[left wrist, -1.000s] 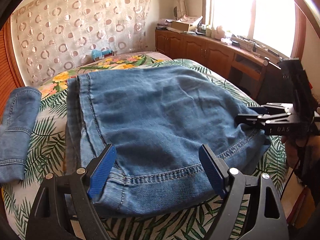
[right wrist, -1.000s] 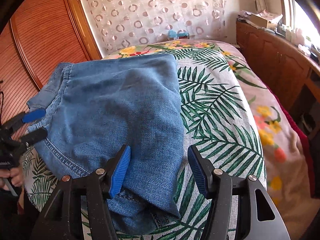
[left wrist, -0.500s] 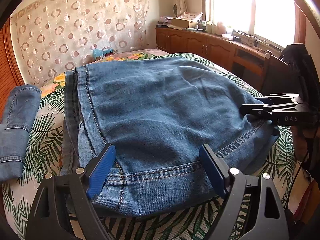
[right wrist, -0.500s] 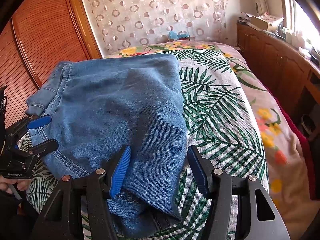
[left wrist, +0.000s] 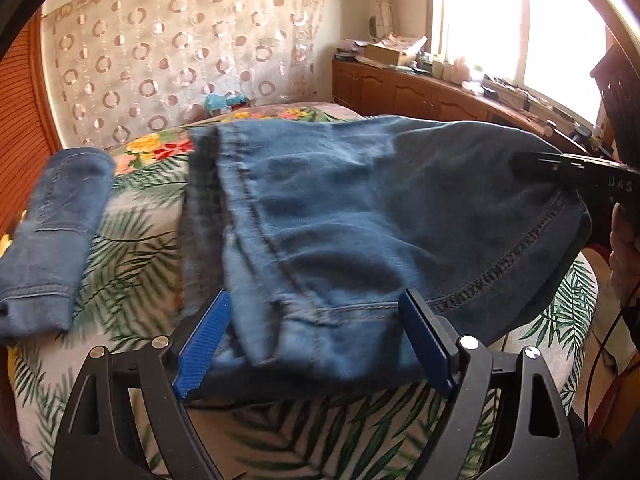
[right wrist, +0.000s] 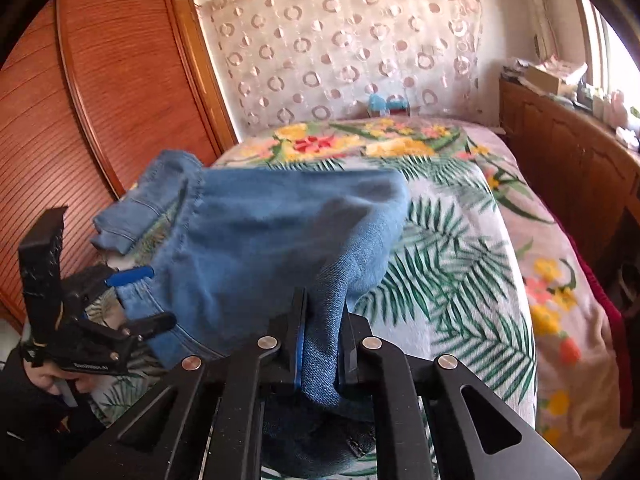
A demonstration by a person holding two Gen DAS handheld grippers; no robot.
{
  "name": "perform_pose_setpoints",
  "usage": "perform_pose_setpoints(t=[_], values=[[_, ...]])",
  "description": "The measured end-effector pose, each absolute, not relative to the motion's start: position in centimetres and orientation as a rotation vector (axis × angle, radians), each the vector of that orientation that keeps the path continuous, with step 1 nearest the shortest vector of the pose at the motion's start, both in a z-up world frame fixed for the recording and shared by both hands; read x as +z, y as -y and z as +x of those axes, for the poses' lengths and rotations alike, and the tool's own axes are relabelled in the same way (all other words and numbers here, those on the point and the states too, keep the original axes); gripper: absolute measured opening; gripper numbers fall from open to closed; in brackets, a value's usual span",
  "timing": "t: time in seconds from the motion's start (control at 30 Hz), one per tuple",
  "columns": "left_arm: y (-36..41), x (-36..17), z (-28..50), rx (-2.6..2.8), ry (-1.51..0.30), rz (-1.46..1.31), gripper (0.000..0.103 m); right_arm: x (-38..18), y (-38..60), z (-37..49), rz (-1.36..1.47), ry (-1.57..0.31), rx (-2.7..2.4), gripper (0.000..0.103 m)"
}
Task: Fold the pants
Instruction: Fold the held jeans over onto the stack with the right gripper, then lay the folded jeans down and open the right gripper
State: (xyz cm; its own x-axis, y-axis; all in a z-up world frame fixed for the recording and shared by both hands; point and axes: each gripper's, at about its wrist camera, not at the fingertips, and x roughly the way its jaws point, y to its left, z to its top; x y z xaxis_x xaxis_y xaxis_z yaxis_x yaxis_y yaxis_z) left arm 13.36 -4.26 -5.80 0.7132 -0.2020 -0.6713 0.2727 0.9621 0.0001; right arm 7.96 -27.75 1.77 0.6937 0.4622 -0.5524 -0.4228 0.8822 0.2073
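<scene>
Blue jeans [left wrist: 360, 216] lie folded on the leaf-print bed [right wrist: 460, 248], one corner lifted. Right gripper [right wrist: 320, 344]: jaws closing, pinching that denim corner. Left gripper [left wrist: 316, 336]: jaws wide, straddling the near hem, not gripping.

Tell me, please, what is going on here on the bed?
A person is folding jeans on the bed with handheld tongs in each hand. The right tongs are closing on a bunched edge of the denim, which is pinched between the pads and lifted off the cover. The left tongs are open, with the hem lying between the pads but not gripped. Another folded pair lies off to the side.
</scene>
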Motion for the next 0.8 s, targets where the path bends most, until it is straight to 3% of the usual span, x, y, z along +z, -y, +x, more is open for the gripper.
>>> perform_pose_setpoints(t=[0.53, 0.8], values=[[-5.8, -1.4, 9.2, -0.104, -0.609, -0.010, 0.086, 6.8, 17.8, 7.6, -0.036, -0.528, 0.700, 0.010], [-9.1, 0.1, 7.7, -0.049, -0.560, -0.026, 0.086, 5.2, 12.8, 9.1, -0.105, -0.564, 0.804, 0.010]])
